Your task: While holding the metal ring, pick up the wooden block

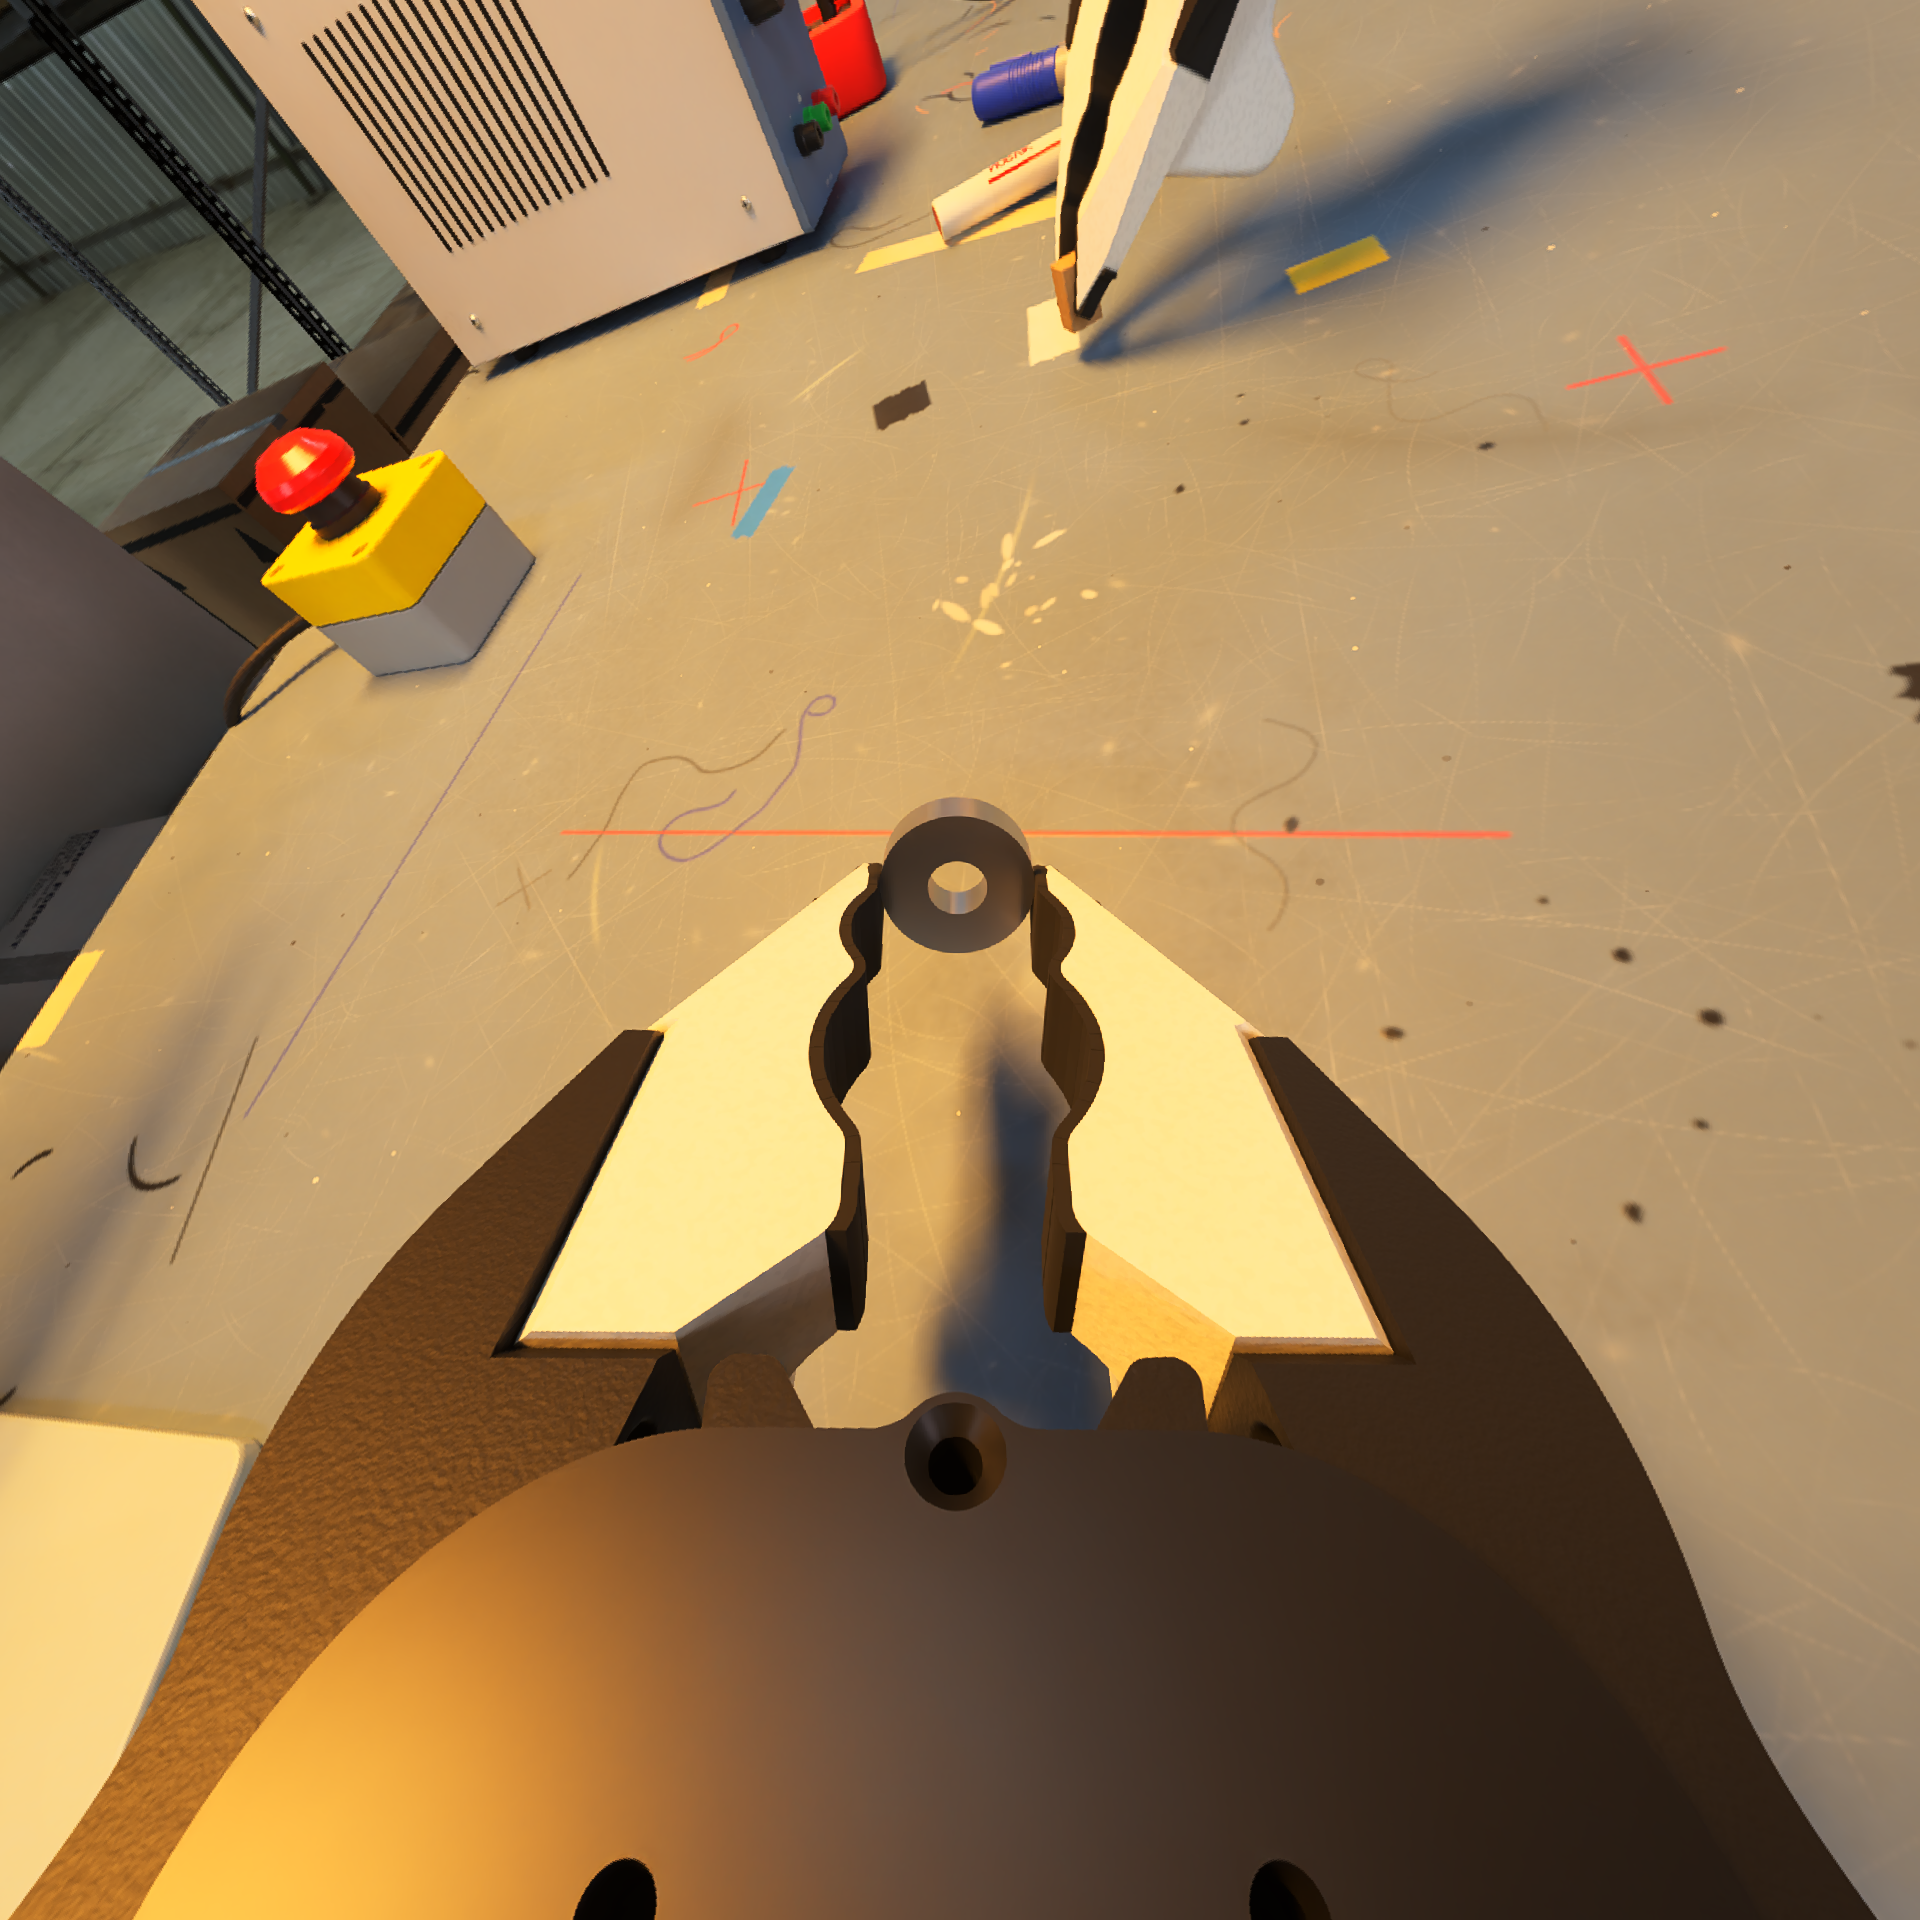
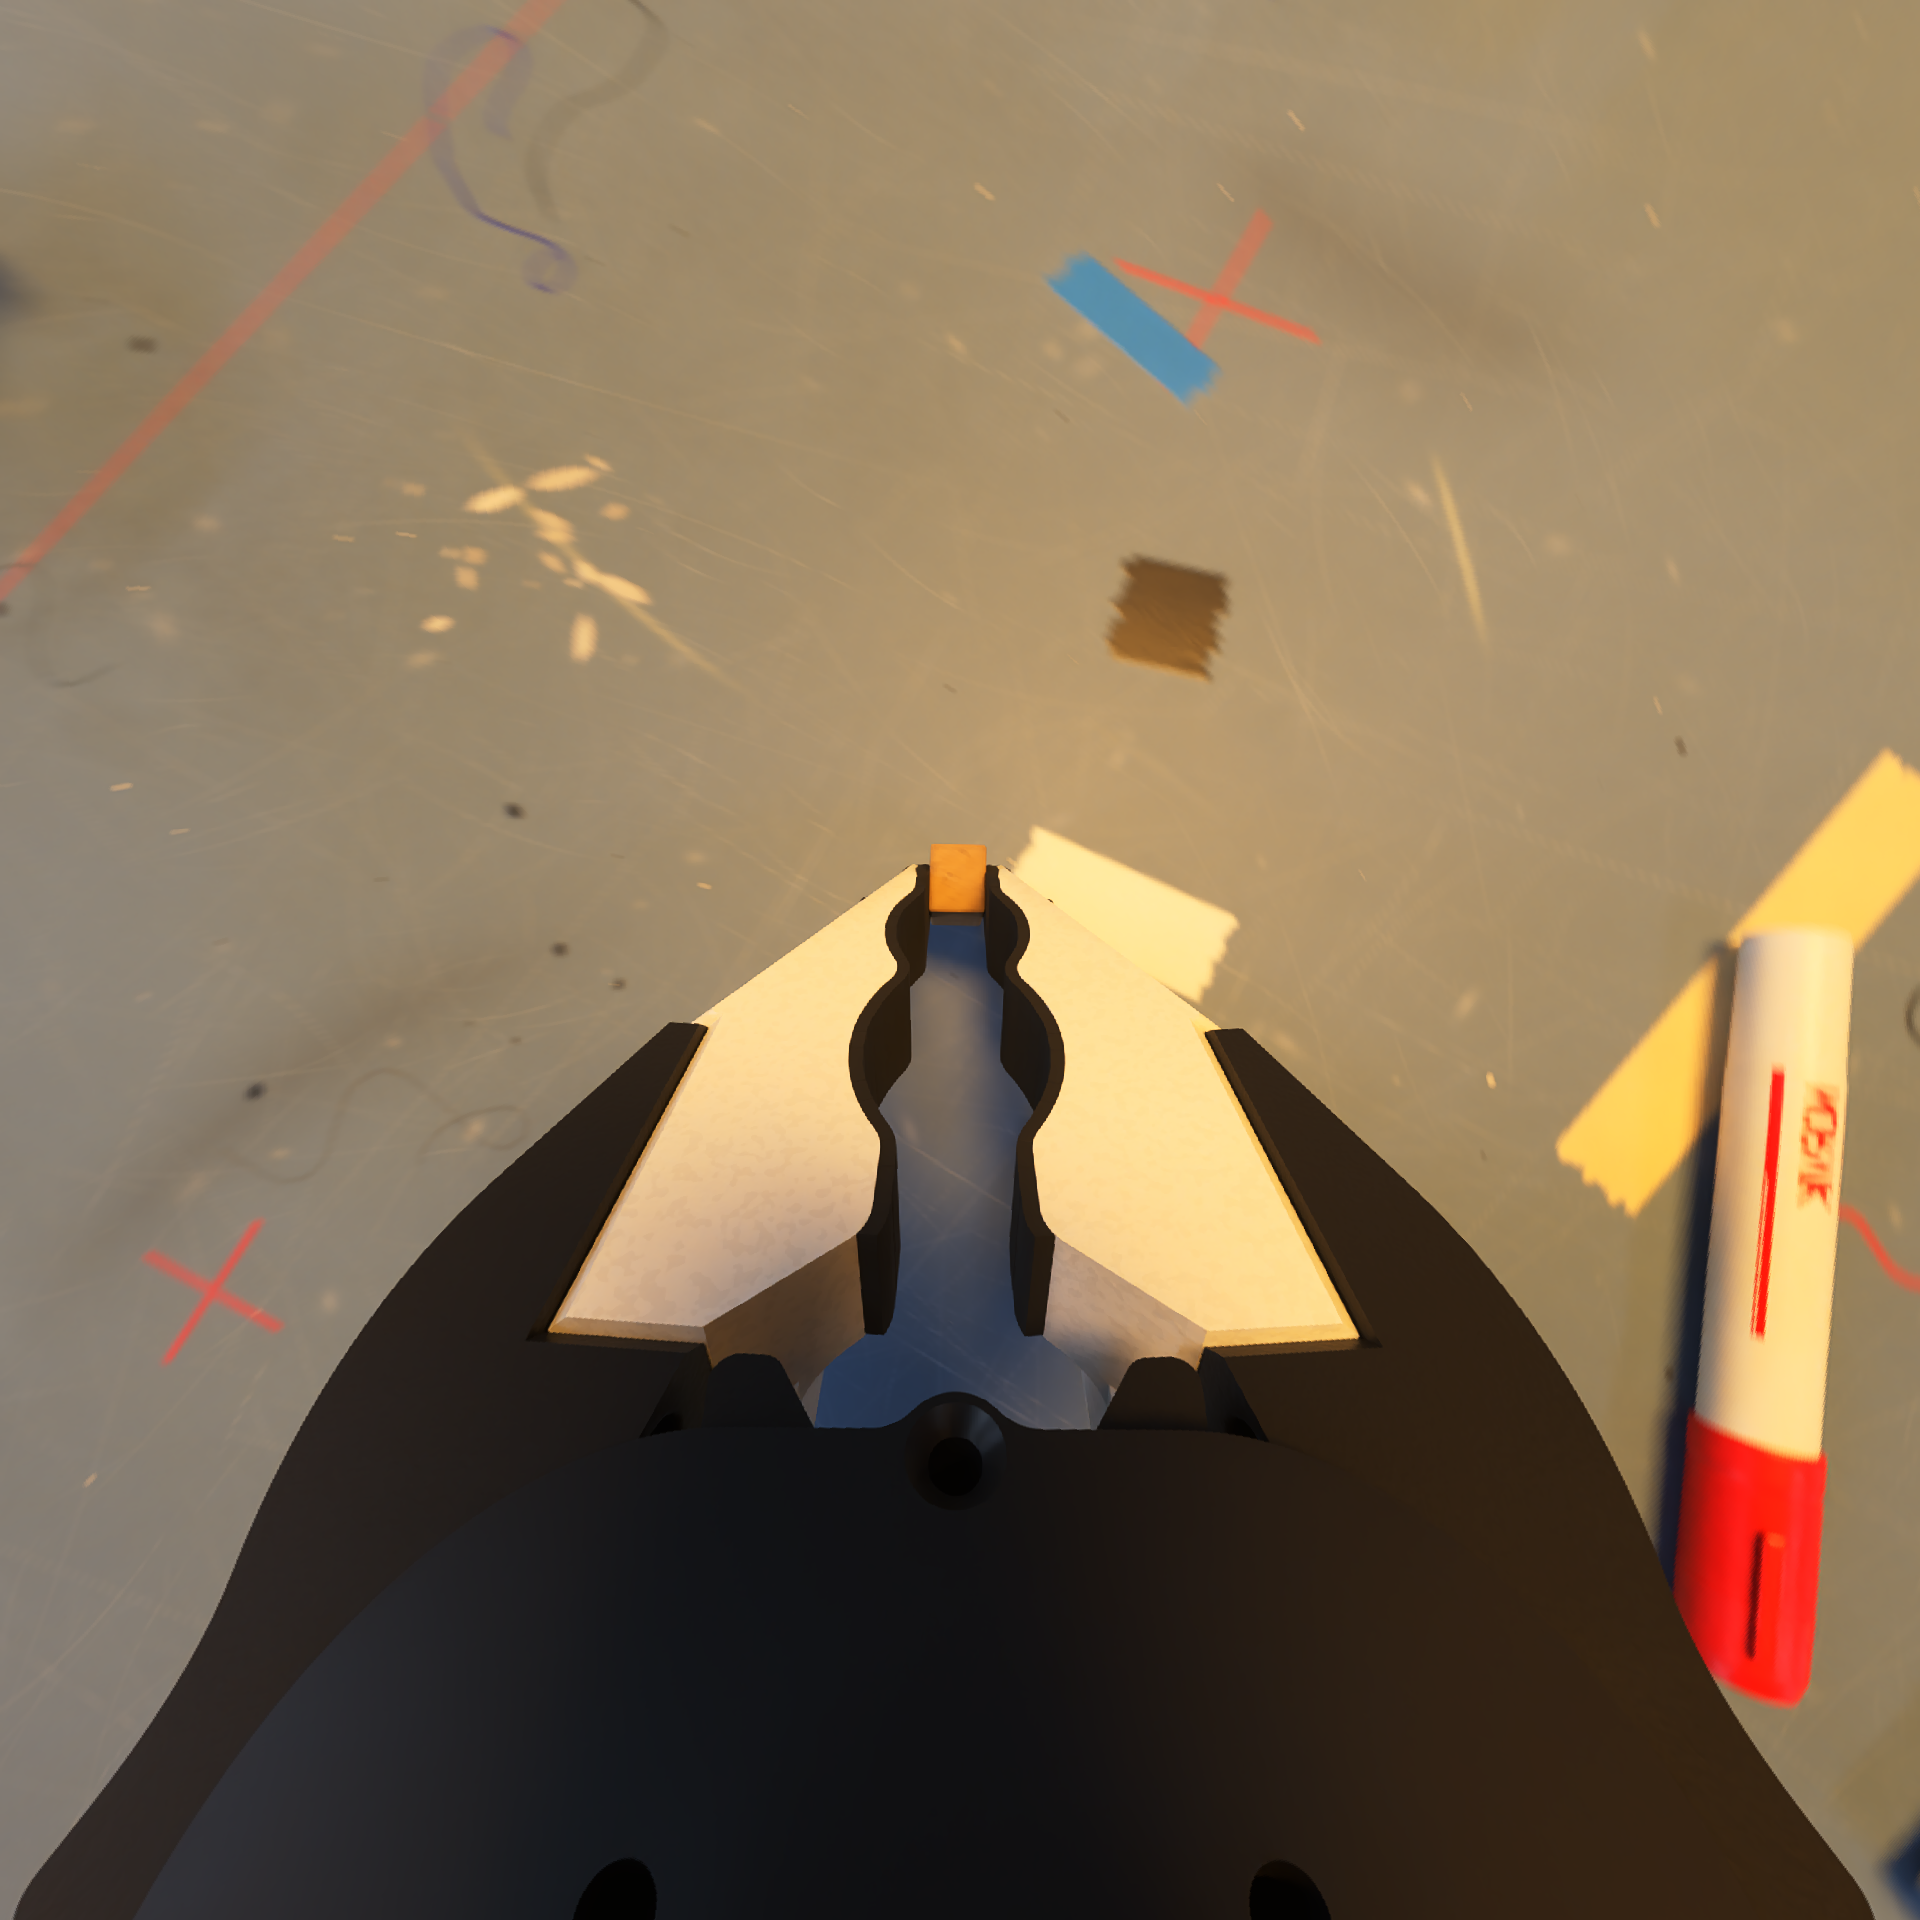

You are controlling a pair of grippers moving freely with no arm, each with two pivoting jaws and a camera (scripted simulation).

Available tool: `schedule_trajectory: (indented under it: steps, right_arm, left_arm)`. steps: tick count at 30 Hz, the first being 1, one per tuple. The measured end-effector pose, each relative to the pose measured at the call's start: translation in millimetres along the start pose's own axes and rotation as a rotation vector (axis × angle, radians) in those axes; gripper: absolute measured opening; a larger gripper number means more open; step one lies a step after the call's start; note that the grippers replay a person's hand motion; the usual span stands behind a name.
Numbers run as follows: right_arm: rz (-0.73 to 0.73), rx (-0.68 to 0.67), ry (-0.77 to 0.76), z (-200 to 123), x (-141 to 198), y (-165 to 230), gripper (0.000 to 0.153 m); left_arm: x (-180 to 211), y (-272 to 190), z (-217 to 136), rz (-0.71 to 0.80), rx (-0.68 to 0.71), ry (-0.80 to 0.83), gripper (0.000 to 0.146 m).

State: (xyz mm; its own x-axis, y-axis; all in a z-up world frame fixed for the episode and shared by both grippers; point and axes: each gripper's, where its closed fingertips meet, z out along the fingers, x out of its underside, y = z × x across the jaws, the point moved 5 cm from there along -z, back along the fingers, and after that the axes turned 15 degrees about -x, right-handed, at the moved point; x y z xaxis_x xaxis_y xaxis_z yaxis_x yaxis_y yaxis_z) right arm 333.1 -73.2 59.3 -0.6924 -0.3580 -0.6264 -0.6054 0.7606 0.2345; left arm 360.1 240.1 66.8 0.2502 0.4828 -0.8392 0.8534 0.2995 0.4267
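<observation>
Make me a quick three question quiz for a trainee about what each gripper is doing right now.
1. True or false: the left gripper is shut on the metal ring.
2. What does the right gripper hold at its tips? A) marker B) wooden block C) blue tape
3. Fill in: the marker lying beside the right gripper has a ____ cap.

Key: 1 true. 2 B, the wooden block. 3 red.

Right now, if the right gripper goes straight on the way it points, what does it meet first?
Probably the table. The right gripper, shut on the wooden block, points down at bare surface; the brown patch lies to one side. Depth is unclear.
</observation>
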Motion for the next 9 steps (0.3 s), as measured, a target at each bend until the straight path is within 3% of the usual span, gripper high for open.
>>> schedule_trajectory:
  steps: [3, 9]
  right_arm:
    - [-0.157, -0.118, -0.015, -0.7, -23.6, 24.1, 0.009]
    - [-0.642, -0.471, 0.043, 15.8, -94.9, 94.5, 0.009]
  left_arm:
    - [-0.6, 0.0, -1.5, 0.0, 0.0, -0.001, 0.028]
    - [0.6, 1.7, 0.5, 0.002, -0.001, -0.003, 0.028]
